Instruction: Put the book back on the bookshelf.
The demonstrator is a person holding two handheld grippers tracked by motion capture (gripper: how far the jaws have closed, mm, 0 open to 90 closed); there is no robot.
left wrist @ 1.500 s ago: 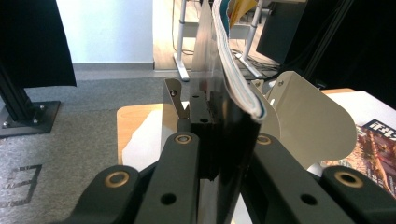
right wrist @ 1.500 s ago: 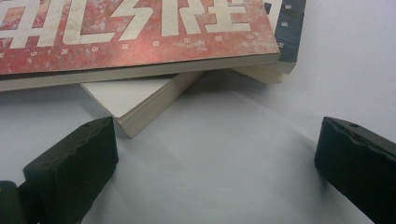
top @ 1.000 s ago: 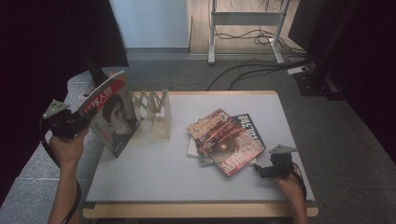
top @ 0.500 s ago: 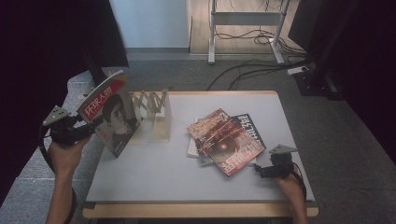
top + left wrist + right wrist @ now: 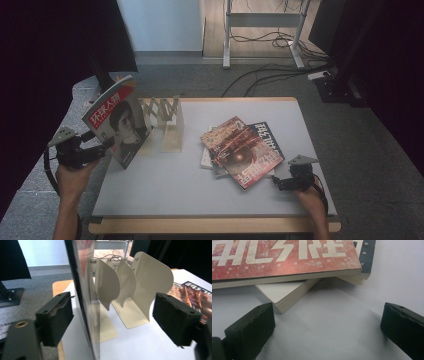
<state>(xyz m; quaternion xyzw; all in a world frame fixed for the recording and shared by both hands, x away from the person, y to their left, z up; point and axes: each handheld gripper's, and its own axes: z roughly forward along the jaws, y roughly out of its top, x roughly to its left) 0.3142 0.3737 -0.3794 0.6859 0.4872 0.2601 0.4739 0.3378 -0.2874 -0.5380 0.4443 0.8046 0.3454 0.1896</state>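
Observation:
A red-and-white magazine [image 5: 120, 122] with a portrait cover stands on edge at the table's left, leaning against a cream metal book rack [image 5: 167, 125]. My left gripper [image 5: 104, 145] is at its near edge. In the left gripper view the jaws have just been opening, and the magazine's edge [image 5: 83, 302] stands between them, close to the left pad [image 5: 56, 317] and well apart from the right one. My right gripper [image 5: 280, 184] rests open on the table beside a pile of magazines [image 5: 240, 150]. Its pads [image 5: 249, 326] hold nothing, with the pile's red top cover [image 5: 282, 257] just ahead.
The rack's curved dividers [image 5: 150, 282] stand to the right of the upright magazine. The grey table [image 5: 165, 190] has free room in the middle and along the front. Cables and a desk frame [image 5: 260, 35] lie on the floor beyond the table.
The left gripper has sunk a little toward the table's left edge and its jaws have opened, letting go of the magazine, which stays upright at the rack. The right gripper has not moved.

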